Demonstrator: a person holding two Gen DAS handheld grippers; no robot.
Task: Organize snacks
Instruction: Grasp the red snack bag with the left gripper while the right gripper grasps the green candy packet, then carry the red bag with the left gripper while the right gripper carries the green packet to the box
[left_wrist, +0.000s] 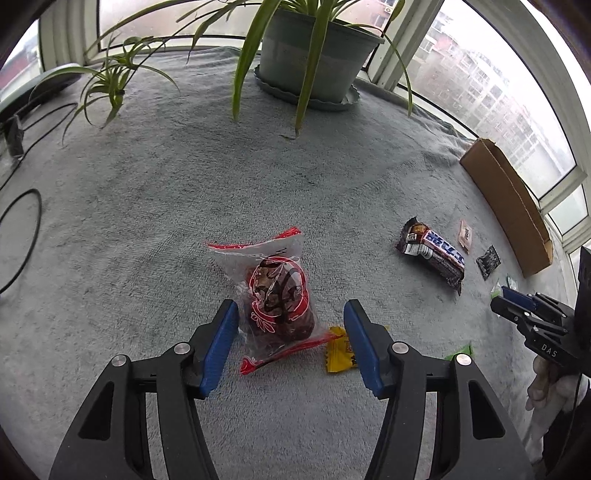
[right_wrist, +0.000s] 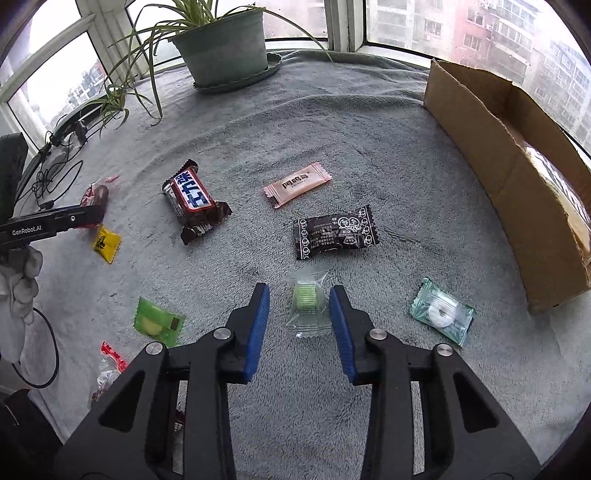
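Cardboard box (right_wrist: 517, 192): right edge cut by frame, contents indistinct. Red-edged clear packet (right_wrist: 107, 363), lower left: partly behind gripper body. Yellow candy (left_wrist: 338, 352): partly behind right finger.

place: home, looks like an enclosed balcony
clues: potted spider plant (left_wrist: 310, 55), grey blanket (left_wrist: 184, 177), apartment blocks (right_wrist: 498, 33) outside the windows
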